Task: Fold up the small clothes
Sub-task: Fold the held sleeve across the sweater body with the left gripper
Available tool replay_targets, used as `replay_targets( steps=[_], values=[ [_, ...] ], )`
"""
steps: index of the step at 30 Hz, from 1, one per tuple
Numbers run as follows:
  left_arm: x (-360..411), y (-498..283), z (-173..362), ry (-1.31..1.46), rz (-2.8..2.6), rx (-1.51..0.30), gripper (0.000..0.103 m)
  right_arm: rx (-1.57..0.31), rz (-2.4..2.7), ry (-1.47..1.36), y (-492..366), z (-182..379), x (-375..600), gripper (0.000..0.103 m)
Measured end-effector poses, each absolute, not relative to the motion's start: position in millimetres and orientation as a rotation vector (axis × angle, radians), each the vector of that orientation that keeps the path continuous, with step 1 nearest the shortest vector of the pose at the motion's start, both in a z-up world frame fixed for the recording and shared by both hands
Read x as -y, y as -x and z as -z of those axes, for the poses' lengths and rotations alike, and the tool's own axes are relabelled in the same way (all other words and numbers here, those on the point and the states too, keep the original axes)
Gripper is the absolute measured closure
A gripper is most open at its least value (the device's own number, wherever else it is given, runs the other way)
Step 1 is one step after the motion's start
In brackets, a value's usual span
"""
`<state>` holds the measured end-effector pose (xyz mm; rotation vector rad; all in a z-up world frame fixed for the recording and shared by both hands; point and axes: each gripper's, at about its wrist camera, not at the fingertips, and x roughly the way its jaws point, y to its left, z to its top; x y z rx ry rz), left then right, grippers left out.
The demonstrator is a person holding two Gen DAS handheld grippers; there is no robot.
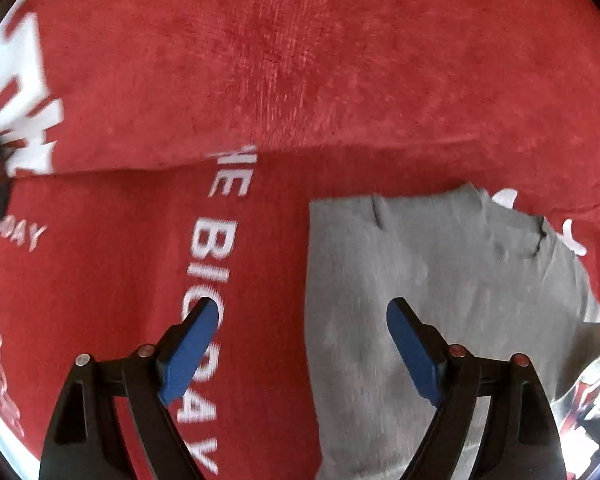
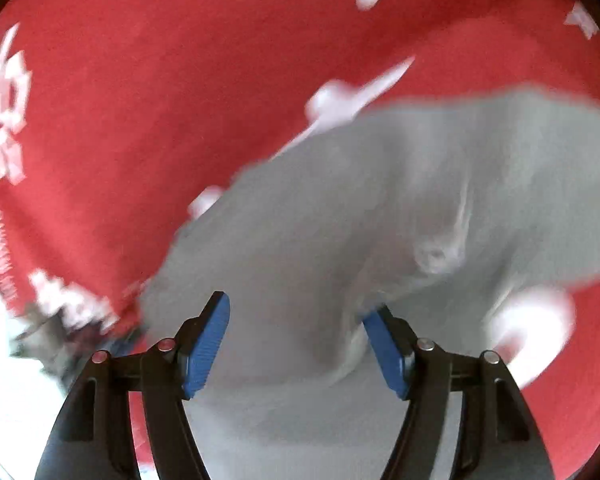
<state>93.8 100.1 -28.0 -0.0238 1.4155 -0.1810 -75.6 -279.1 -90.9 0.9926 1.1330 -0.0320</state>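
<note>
Red woven cloth cover: white printed lettering and white characters, plain red elsewhere.
Small plain grey fabric garment: unpatterned, dark stitch marks near 1 edge.
Hand-held gripper fingers: blue ribbed pads, black frames.

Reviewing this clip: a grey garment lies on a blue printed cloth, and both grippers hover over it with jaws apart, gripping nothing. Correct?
One thing is off: the printed cloth is red with white lettering, not blue, as the left wrist view shows. The grey garment does lie on it, and the left gripper and right gripper grip nothing.
</note>
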Motion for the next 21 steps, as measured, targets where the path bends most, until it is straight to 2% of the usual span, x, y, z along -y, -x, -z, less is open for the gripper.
replay_targets(
  steps=[5, 7, 8, 9, 10, 11, 12, 13, 14, 17, 21],
  values=[
    [-98.8, -113.0, 49.7, -0.001, 0.298, -1.508, 0.017, -1.204, -0.157, -1.272, 58.4, 133.7, 154.1, 0.030],
    [-100.0, -115.9, 54.4, 0.025, 0.354, -1.528, 0.030, -1.184, -0.137, -1.343, 46.6, 148.7, 118.9, 0.030],
    [-101.3, -116.6, 53.4, 0.042, 0.379, -1.522, 0.032, -1.170, -0.105, -1.377, 38.7, 157.9, 105.9, 0.030],
    [-101.6, -117.6, 51.5, 0.048, 0.409, -1.511, 0.057, -1.153, -0.079, -1.394, 33.9, 162.0, 101.9, 0.030],
    [-102.3, -118.8, 49.4, 0.059, 0.455, -1.504, 0.090, -1.124, -0.052, -1.406, 32.3, 162.5, 98.9, 0.031],
    [-103.1, -120.3, 47.3, 0.083, 0.491, -1.511, 0.091, -1.093, -0.022, -1.411, 29.0, 161.0, 97.0, 0.036],
    [-106.9, -122.2, 43.8, 0.105, 0.499, -1.506, 0.092, -1.074, 0.000, -1.409, 23.9, 157.5, 93.5, 0.046],
    [-112.0, -124.3, 40.8, 0.121, 0.514, -1.495, 0.093, -1.070, -0.003, -1.413, 17.9, 157.3, 92.3, 0.085],
    [-117.2, -122.4, 35.1, 0.126, 0.524, -1.480, 0.093, -1.078, -0.015, -1.418, 10.4, 157.5, 90.3, 0.096],
    [-136.9, -121.7, 30.1, 0.101, 0.540, -1.447, 0.093, -1.072, -0.096, -1.359, -10.6, 147.5, 71.7, 0.096],
    [-170.5, -142.3, 56.4, 0.054, 0.451, -1.485, 0.094, -1.150, -0.188, -1.279, -28.7, 156.0, 30.4, 0.096]
  ],
)
